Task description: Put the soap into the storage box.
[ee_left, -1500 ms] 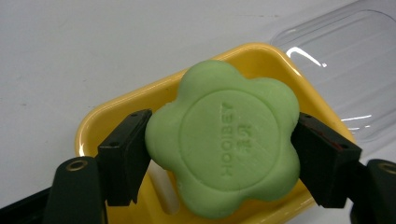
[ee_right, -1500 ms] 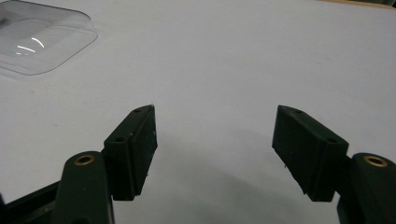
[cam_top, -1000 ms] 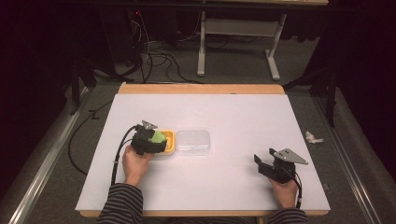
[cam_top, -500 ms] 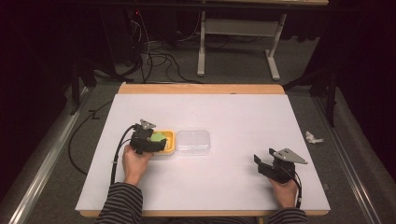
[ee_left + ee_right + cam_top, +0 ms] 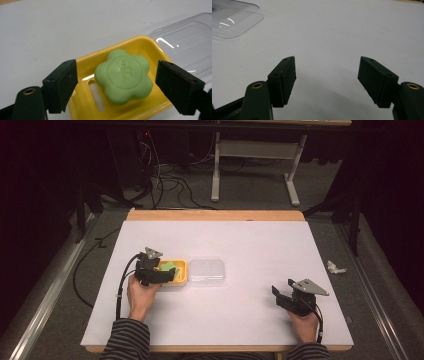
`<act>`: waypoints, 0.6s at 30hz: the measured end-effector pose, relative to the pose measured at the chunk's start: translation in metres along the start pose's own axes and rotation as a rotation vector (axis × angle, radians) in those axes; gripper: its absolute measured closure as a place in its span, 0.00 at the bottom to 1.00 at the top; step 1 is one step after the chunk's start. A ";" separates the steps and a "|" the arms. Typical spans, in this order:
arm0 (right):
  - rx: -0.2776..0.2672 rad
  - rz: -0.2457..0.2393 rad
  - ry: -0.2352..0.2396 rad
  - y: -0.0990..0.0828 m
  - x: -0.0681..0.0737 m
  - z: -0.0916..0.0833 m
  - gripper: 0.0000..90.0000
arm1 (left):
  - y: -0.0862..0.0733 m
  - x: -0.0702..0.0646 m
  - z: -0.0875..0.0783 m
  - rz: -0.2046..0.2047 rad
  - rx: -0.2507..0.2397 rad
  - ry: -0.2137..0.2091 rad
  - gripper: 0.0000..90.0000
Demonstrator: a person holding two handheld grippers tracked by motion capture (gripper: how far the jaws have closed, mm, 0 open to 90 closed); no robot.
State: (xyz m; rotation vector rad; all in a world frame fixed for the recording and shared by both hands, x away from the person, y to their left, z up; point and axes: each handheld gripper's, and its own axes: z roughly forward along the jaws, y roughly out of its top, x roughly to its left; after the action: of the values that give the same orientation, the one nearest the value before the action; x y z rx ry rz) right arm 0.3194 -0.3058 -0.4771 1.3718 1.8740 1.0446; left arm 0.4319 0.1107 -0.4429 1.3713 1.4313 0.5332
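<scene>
A green flower-shaped soap (image 5: 123,76) lies in a yellow soap dish (image 5: 140,42) on the white table. My left gripper (image 5: 117,67) hovers over the dish with the soap (image 5: 169,266) between its jaws. The jaws have just been opening, and a gap shows on each side, so the pads do not touch the soap. In the high view the left gripper (image 5: 167,272) sits at the dish's (image 5: 182,279) left end. My right gripper (image 5: 278,296) rests low at the table's right front. In its own view the right gripper (image 5: 327,65) is open with nothing between its fingers.
A clear plastic lid (image 5: 206,272) lies flat just right of the dish, its edge close to the dish's right side (image 5: 185,40). It also shows far off (image 5: 233,20) in the right gripper view. A crumpled white scrap (image 5: 335,267) lies on the floor beyond the table's right edge.
The left gripper's jaws have spread apart from the soap, which stays in the dish. The left hand has barely shifted. The right hand has not moved.
</scene>
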 end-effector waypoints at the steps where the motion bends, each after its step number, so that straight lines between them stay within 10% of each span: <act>1: 0.000 -0.001 0.000 0.000 0.000 0.000 0.35 | 0.001 0.000 -0.002 -0.001 -0.007 -0.003 0.20; 18: -0.002 -0.008 -0.004 0.000 0.001 0.000 0.35 | 0.006 -0.011 -0.026 -0.018 -0.034 -0.051 0.19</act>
State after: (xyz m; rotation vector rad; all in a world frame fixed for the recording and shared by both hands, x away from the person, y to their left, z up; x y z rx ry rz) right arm 0.3192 -0.3051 -0.4772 1.3635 1.8741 1.0390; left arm 0.4104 0.1108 -0.4242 1.3345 1.3860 0.5056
